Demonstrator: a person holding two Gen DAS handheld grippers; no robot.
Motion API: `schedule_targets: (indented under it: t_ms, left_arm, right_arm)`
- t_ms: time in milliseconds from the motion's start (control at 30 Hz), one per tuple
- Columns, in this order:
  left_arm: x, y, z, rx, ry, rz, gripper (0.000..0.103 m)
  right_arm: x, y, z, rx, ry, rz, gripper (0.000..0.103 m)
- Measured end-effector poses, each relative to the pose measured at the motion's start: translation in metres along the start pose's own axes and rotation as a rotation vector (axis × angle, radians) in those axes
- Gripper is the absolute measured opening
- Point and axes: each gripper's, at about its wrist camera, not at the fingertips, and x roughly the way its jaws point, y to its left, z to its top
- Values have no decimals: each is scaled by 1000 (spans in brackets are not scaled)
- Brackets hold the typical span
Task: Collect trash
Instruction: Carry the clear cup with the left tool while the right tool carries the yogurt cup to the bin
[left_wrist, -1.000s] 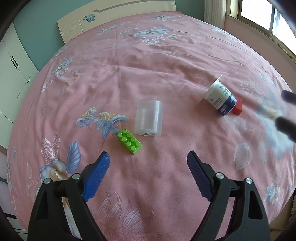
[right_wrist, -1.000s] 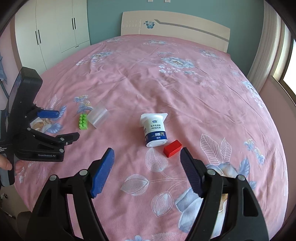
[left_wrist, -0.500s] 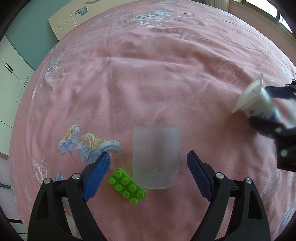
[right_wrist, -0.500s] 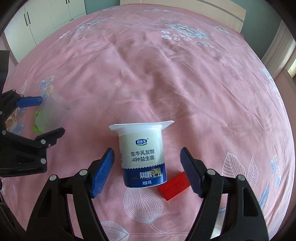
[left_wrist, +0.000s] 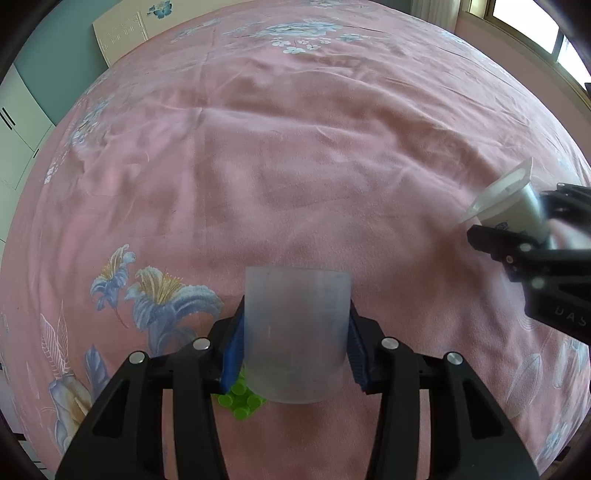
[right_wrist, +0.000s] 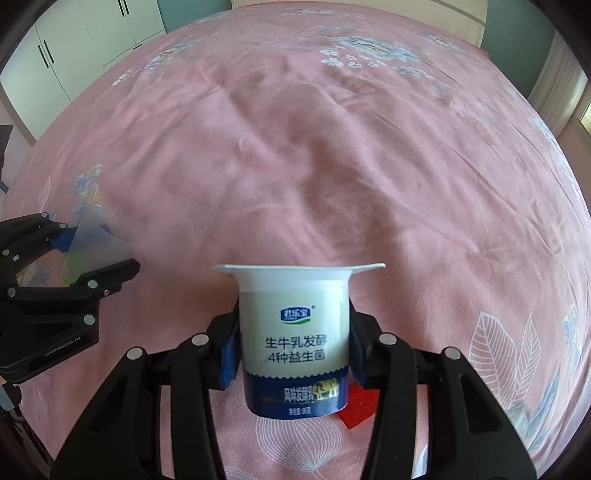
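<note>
A frosted translucent plastic cup (left_wrist: 295, 332) lies on the pink floral bedspread (left_wrist: 295, 166). My left gripper (left_wrist: 295, 343) is closing on it, its blue pads (left_wrist: 233, 350) against both sides of the cup. A white and blue yogurt cup (right_wrist: 293, 332) lies with its rim pointing away. My right gripper (right_wrist: 293, 350) is closing on it, pads touching its sides. From the right wrist view the left gripper (right_wrist: 98, 251) shows at far left with the frosted cup (right_wrist: 92, 243). In the left wrist view the right gripper (left_wrist: 517, 218) holds the yogurt cup (left_wrist: 509, 199) at far right.
A green toy brick (left_wrist: 242, 400) lies under the frosted cup's base. A red block (right_wrist: 360, 404) lies just right of the yogurt cup's base. A white headboard (left_wrist: 118, 37) and white wardrobes (right_wrist: 74, 44) border the bed; a window (left_wrist: 524, 18) is at the right.
Both grippers came down and forward over the cups, then their jaws narrowed from wide open onto the cups' sides. The frosted cup now hides most of the green brick.
</note>
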Motion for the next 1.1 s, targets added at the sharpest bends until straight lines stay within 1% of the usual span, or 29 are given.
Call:
schedule_targets:
  t_ms: [100, 233, 567, 833, 1100]
  left_arm:
    - [-14, 0, -1, -7, -12, 1, 49]
    - [-45, 0, -6, 0, -43, 12, 49]
    - [-149, 6, -26, -5, -162, 49, 49]
    - [-244, 9, -57, -9, -268, 78, 49]
    - [-333, 3, -100, -12, -373, 97, 49]
  right_arm:
    - [-19, 4, -1, -4, -21, -6, 48]
    - [-50, 12, -3, -14, -49, -25, 48]
    - [-151, 46, -18, -47, -139, -65, 48]
    - [-249, 74, -46, -69, -233, -91, 48]
    - [-341, 95, -87, -80, -312, -119, 48]
